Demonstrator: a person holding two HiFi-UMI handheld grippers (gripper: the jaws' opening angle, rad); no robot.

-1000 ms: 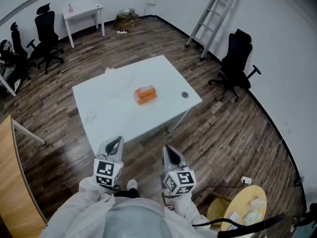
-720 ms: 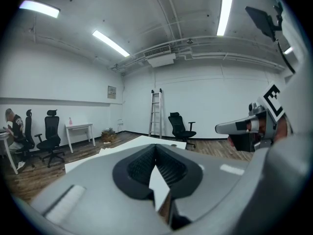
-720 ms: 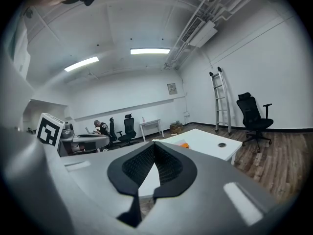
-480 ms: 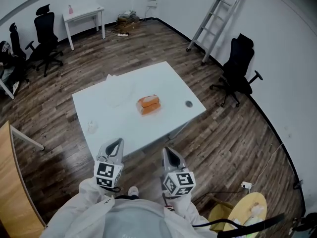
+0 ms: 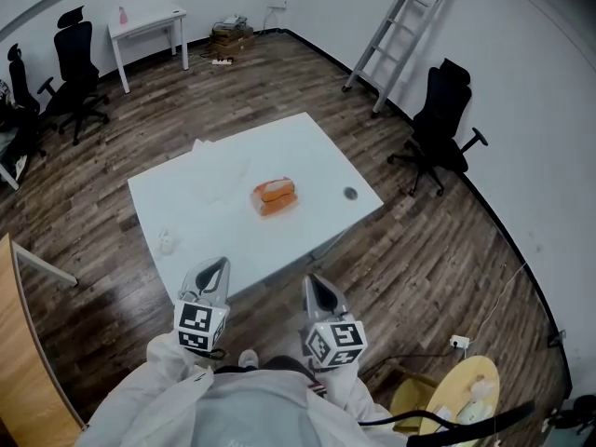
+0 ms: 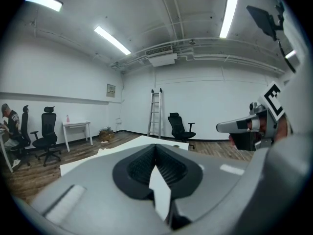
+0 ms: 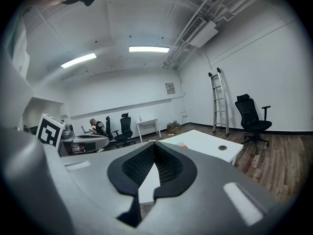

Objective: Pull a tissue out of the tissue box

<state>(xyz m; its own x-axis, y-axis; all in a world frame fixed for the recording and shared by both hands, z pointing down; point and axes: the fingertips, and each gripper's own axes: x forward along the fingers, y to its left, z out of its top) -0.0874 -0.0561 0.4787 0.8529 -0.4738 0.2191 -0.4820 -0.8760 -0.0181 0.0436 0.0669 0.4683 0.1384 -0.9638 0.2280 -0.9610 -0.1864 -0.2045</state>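
Left gripper [image 5: 216, 268] and right gripper [image 5: 317, 287]: both have jaws closed with nothing in them. They're held side by side close to the torso, aimed forward and slightly down. Orange tissue box [image 5: 276, 196] sits well ahead of both on the white table [image 5: 209, 236], roughly between their lines.

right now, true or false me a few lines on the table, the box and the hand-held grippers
1. The tissue box sits on the white table. True.
2. The right hand-held gripper is shut on a tissue. False: its jaws are shut with nothing between them.
3. A ladder leans on the wall beyond the table. True.
4. The left hand-held gripper touches the box. False: it is held at the table's near edge, well apart from the box.
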